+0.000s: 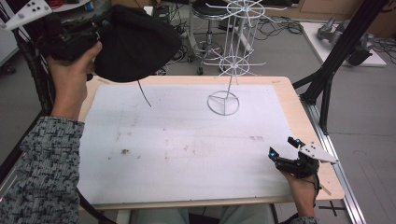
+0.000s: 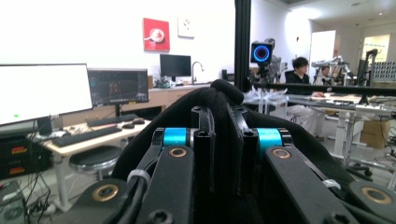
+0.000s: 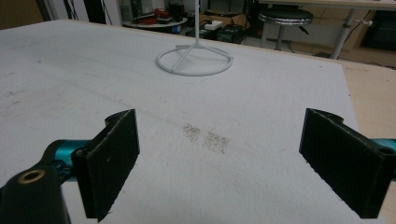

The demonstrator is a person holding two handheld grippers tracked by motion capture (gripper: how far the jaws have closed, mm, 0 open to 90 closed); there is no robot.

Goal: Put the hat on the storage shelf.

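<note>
Two tongs: left tongs raised, pinching the black cap; right tongs spread, low over the table.

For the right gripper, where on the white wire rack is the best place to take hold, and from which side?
Probably the thin upright stem just above the ring base, approached level from the near right side, where the right gripper rests with jaws wide open. The stem is the one bare, straight part; higher up, radiating wire arms crowd it, and the flat base lies against the white mat.
</note>
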